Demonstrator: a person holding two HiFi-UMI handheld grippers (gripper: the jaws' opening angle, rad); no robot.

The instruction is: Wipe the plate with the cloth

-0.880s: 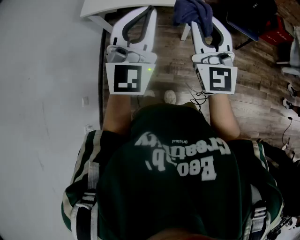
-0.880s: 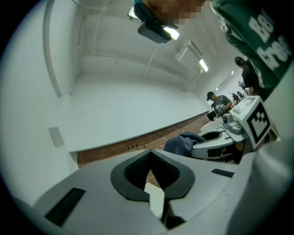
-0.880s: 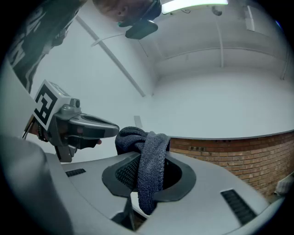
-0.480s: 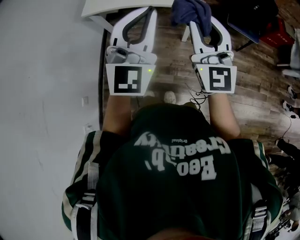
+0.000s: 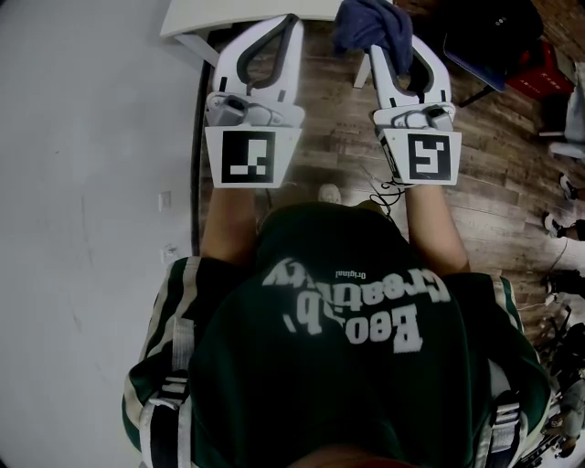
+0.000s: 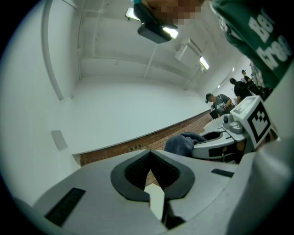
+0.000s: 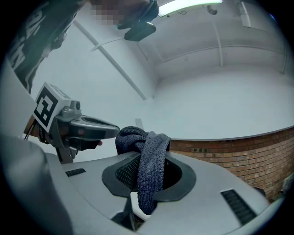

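My right gripper [image 5: 389, 44] is clamped on the cloth [image 5: 370, 22], my left gripper [image 5: 290, 20] closed and empty beside it; I see no plate

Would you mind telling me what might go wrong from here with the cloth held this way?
1. The cloth is pinched by a narrow fold in the right hand-held gripper, its bulk bunched beyond the tips; it may slip out under wiping pressure.
2. No plate shows in any view, so the approach to it starts unsighted.
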